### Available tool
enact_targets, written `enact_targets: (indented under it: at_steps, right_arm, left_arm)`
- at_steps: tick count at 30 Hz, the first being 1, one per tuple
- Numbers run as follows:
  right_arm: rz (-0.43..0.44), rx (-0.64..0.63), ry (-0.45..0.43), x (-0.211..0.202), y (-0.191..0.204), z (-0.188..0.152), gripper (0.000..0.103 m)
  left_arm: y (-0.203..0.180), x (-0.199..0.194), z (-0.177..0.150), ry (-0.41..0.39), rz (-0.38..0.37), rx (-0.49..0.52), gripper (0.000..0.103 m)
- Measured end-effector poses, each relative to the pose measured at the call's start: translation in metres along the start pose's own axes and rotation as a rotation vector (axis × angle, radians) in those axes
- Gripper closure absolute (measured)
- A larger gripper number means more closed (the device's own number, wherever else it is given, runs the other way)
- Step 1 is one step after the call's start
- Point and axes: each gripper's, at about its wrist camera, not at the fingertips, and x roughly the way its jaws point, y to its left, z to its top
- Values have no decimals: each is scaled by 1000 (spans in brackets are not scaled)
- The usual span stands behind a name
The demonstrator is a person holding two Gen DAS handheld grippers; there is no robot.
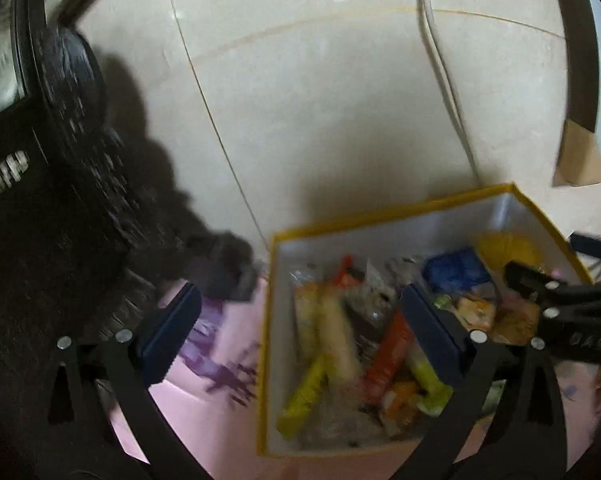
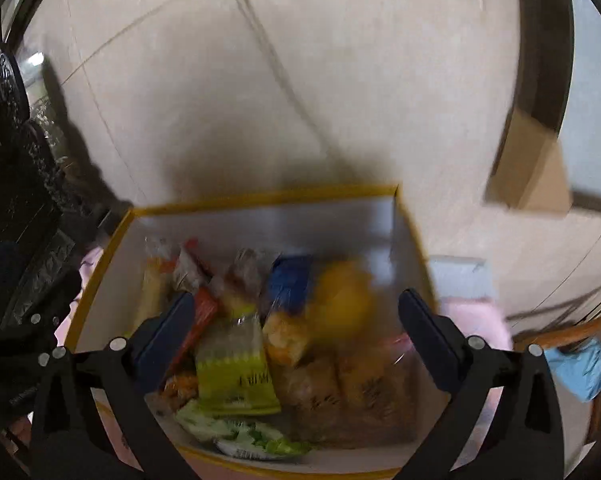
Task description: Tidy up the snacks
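Observation:
A white box with a yellow rim [image 1: 392,213] [image 2: 260,194] sits on a pink cloth and holds several snack packets. Among them are a blue packet [image 1: 456,270] [image 2: 290,282], a yellow packet [image 2: 342,302], a yellow-green packet [image 2: 236,380] and an orange-red stick packet [image 1: 388,354]. My left gripper [image 1: 300,334] is open above the box's left edge, with nothing between its fingers. My right gripper [image 2: 296,336] is open above the box's middle, empty. It also shows in the left wrist view [image 1: 556,296] at the right, over the box.
A dark furry thing [image 1: 220,266] lies left of the box by black ornate furniture [image 1: 60,200]. A beige tiled wall [image 1: 320,100] with a socket and a white cable [image 1: 440,64] rises behind. A brown cardboard piece [image 2: 532,168] hangs at the right. A blue cloth [image 2: 576,364] lies far right.

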Motion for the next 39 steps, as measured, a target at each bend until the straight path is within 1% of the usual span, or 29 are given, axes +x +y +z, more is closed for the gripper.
enact_targets:
  at_steps: [2,3,5,6,7,9,10,12,14,15,18,21,23,24,26,28,31,33,35,37,39]
  right_arm:
    - [-24,-15,-8,-3,3,-12,1]
    - [-33,-34,-8,-6,6,-16,1]
    - [-56,-74,-7,-18,15,-28,1]
    - [-70,-87,-9,-25,17,-32,1]
    - [-114,-107,-13,-36,22,-38,1]
    - [-161,-136,-30,-51,27,-48,1]
    - [-176,-133,-39,-66,30,-54,1]
    - [-181,-115,-27,-87,30,-60,1]
    - [-195,-92,-31,-123,32,-69,1]
    - [-203,-84,-42,-143,33,-74,1]
    - [-222,-67,-66,-190,39,-89,1]
    - [-228,-35,-82,-241,45,-110,1]
    - [-228,-25,-93,-265,48,-122,1]
    - [-233,-21,-95,-274,50,-126,1]
    - [-226,-14,-122,-300,54,-132,1]
    - [-234,-3,-147,-323,58,-138,1]
    - [-251,24,-168,-350,60,-147,1]
    - [-248,39,-171,-363,62,-153,1]
    - [-234,45,-176,-371,67,-158,1]
    - [-220,40,-183,-376,75,-159,1]
    - [-240,18,-204,-384,84,-161,1]
  left_arm:
    - [7,-5,-8,9,-10,-55,2]
    - [11,-7,-13,22,-28,-74,2]
    - [13,-16,-21,52,-62,-71,2]
    - [15,-25,-26,58,-65,-74,2]
    - [16,-32,-31,57,-60,-78,2]
    - [19,-57,-40,57,-48,-94,2]
    - [20,-67,-45,54,-53,-106,2]
    - [26,-92,-51,51,-86,-149,2]
    - [38,-117,-55,67,-114,-226,2]
    - [45,-135,-58,59,-131,-261,2]
    - [54,-172,-62,30,-117,-286,2]
    - [57,-225,-71,-6,-145,-279,2]
    - [54,-253,-77,-20,-178,-262,2]
    - [53,-263,-79,-26,-184,-260,2]
    - [51,-292,-86,-45,-201,-250,2]
    - [50,-313,-91,-57,-220,-223,2]
    - [49,-337,-99,-87,-223,-193,2]
    - [48,-350,-105,-89,-220,-174,2]
    - [48,-358,-110,-87,-212,-163,2]
    - [48,-361,-115,-76,-190,-155,2]
    - [51,-364,-119,-73,-187,-152,2]
